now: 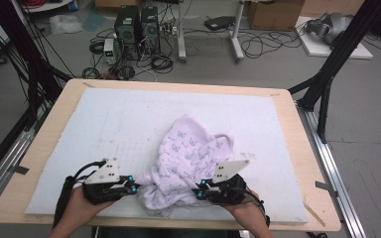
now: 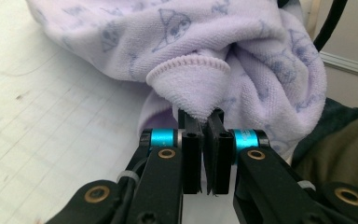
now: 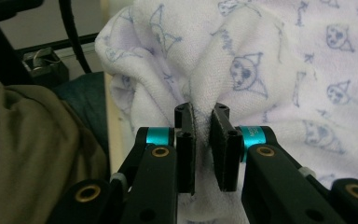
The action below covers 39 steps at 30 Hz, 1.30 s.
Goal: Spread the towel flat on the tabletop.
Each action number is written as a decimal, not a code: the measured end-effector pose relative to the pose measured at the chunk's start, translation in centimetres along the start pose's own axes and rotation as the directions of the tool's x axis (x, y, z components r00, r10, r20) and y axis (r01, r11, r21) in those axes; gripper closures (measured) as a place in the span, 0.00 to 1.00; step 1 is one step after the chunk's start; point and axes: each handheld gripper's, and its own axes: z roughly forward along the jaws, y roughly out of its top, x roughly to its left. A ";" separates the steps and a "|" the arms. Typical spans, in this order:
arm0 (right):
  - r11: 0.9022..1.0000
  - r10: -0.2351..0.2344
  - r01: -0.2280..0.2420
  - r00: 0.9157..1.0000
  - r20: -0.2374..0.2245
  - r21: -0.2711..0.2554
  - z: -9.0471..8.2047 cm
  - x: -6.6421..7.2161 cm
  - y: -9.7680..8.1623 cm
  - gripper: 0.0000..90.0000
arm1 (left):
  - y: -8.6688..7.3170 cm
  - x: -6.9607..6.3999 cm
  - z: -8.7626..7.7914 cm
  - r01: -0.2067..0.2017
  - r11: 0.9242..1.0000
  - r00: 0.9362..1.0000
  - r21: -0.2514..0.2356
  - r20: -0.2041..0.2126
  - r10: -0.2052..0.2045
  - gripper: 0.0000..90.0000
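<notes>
A lilac towel (image 1: 188,153) printed with small cat faces lies crumpled on the white mat, bunched toward the near edge. My left gripper (image 1: 135,188) sits at the towel's left near end. In the left gripper view its jaws (image 2: 205,119) are pressed together on a hemmed corner of the towel (image 2: 191,79), which stands up as a cone above them. My right gripper (image 1: 198,192) is at the towel's right near end. In the right gripper view it (image 3: 203,114) pinches a raised fold of the towel (image 3: 261,60) between its pads.
The white gridded mat (image 1: 129,119) covers most of the wooden table (image 1: 44,144). Black frame posts (image 1: 327,79) stand at both sides. Computer towers (image 1: 136,29) and cables lie on the floor beyond. The person's dark clothing (image 3: 28,140) is close behind the near edge.
</notes>
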 end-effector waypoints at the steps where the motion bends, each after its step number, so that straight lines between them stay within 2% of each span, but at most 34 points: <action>1: 1.000 0.000 0.000 1.000 0.000 0.000 0.0 0.0 0.0 0.91 | -0.3 -0.2 -0.6 0.003 1.000 1.000 -0.002 -0.003 -0.003 0.95; 4: 1.000 -0.004 0.004 1.000 -0.015 0.007 0.3 0.7 -0.3 0.91 | -1.5 -0.5 -1.5 0.035 0.999 0.999 -0.020 0.007 -0.035 0.95; 5: 1.000 0.012 -0.012 1.000 -0.024 0.018 0.6 0.9 -0.9 0.91 | -2.1 -0.6 -1.5 0.047 0.998 0.999 -0.028 0.005 -0.047 0.88; 6: 1.000 0.012 -0.012 1.000 -0.024 0.018 0.6 0.9 -0.9 0.91 | -2.1 -0.6 -1.5 0.047 0.998 0.999 -0.028 0.005 -0.047 0.79; 7: 1.000 0.022 -0.021 0.999 -0.028 0.019 0.7 1.0 -1.2 0.89 | -2.3 -0.4 -1.4 0.066 0.997 0.998 -0.036 0.000 -0.066 0.79; 8: 0.999 0.045 -0.045 0.998 -0.037 -0.003 0.4 0.8 -1.5 0.79 | -2.4 -0.1 -1.4 0.085 0.995 0.996 -0.046 0.000 -0.085 0.66; 9: 0.999 0.045 -0.045 0.998 -0.037 -0.003 0.4 0.8 -1.5 0.79 | -2.3 0.2 -1.4 0.099 0.994 0.995 -0.056 0.000 -0.099 0.66; 10: 0.999 0.048 -0.049 0.998 -0.038 -0.023 0.0 0.7 -1.4 0.76 | -2.2 0.4 -1.5 0.109 0.992 0.994 -0.070 -0.003 -0.109 0.62; 11: 0.996 0.056 -0.057 0.998 -0.023 -0.069 -1.1 0.4 -1.1 0.70 | -1.6 1.0 -1.4 0.109 0.990 0.994 -0.091 -0.001 -0.110 0.57; 12: 0.996 0.056 -0.057 0.998 -0.023 -0.069 -1.1 0.4 -1.1 0.70 | -1.6 1.0 -1.4 0.109 0.990 0.994 -0.091 -0.001 -0.110 0.56; 13: 0.992 0.053 -0.052 0.999 0.004 -0.112 -2.2 -0.2 -0.8 0.66 | -1.3 1.2 -1.3 0.106 0.989 0.994 -0.098 0.001 -0.106 0.55; 14: 0.991 0.054 -0.051 0.998 0.025 -0.120 -2.5 -0.5 -0.7 0.65 | -0.7 1.7 -0.9 0.103 0.989 0.995 -0.103 0.008 -0.102 0.54; 15: 0.991 0.054 -0.051 0.998 0.025 -0.120 -2.5 -0.5 -0.7 0.65 | -0.7 1.7 -0.9 0.103 0.989 0.995 -0.103 0.008 -0.102 0.54; 16: 0.992 0.068 -0.061 0.996 0.062 -0.112 -2.7 -1.5 -0.6 0.63 | -0.3 2.2 -0.4 0.106 0.989 0.994 -0.106 0.015 -0.105 0.54; 17: 0.993 0.073 -0.065 0.994 0.080 -0.102 -2.5 -2.0 -0.8 0.62 | 0.0 2.6 0.0 0.106 0.989 0.994 -0.102 0.018 -0.105 0.54; 19: 0.993 0.086 -0.078 0.992 0.094 -0.083 -2.2 -2.4 -0.9 0.60 | 0.5 3.4 1.0 0.106 0.990 0.994 -0.089 0.017 -0.104 0.54; 21: 0.996 0.094 -0.092 0.987 0.130 -0.022 -0.8 -3.5 -1.7 0.58 | 1.0 4.2 2.3 0.122 0.989 0.992 -0.079 0.031 -0.120 0.55; 22: 0.996 0.094 -0.092 0.987 0.130 -0.022 -0.8 -3.5 -1.7 0.58 | 1.2 4.5 3.0 0.127 0.989 0.992 -0.074 0.035 -0.125 0.55; 26: 0.992 0.092 -0.104 0.983 0.159 0.066 0.5 -4.3 -3.0 0.58 | 1.7 5.7 5.7 0.137 0.990 0.989 -0.029 0.051 -0.136 0.55; 27: 0.989 0.093 -0.111 0.981 0.170 0.099 0.7 -4.6 -3.6 0.58 | 1.7 6.0 6.6 0.144 0.989 0.988 -0.015 0.053 -0.143 0.55; 29: 0.987 0.095 -0.115 0.980 0.174 0.109 0.7 -4.7 -3.9 0.58 | 1.7 6.4 7.8 0.147 0.989 0.987 0.019 0.055 -0.148 0.55; 31: 0.985 0.093 -0.118 0.977 0.189 0.127 0.8 -4.8 -4.4 0.60 | 1.5 6.5 8.8 0.157 0.986 0.985 0.061 0.062 -0.160 0.60; 33: 0.986 0.078 -0.105 0.977 0.200 0.130 1.0 -4.8 -4.5 0.62 | 1.3 6.5 9.4 0.152 0.984 0.986 0.096 0.060 -0.158 0.68; 34: 0.986 0.078 -0.105 0.977 0.200 0.130 1.0 -4.8 -4.5 0.62 | 1.3 6.5 9.5 0.150 0.983 0.986 0.103 0.054 -0.156 0.68; 35: 0.987 0.074 -0.100 0.978 0.193 0.127 1.1 -4.8 -4.4 0.67 | 1.3 6.4 9.6 0.135 0.984 0.989 0.115 0.044 -0.141 0.77; 36: 0.987 0.074 -0.100 0.978 0.193 0.127 1.1 -4.8 -4.4 0.67 | 1.3 6.4 9.6 0.135 0.984 0.989 0.115 0.044 -0.141 0.84; 37: 0.988 0.074 -0.096 0.982 0.174 0.122 1.1 -4.9 -4.4 0.79 | 1.3 6.2 9.8 0.120 0.984 0.991 0.132 0.047 -0.127 0.90; 39: 0.988 0.074 -0.095 0.984 0.165 0.121 1.1 -5.0 -4.4 0.83 | 1.3 6.1 9.8 0.110 0.985 0.992 0.132 0.043 -0.116 0.93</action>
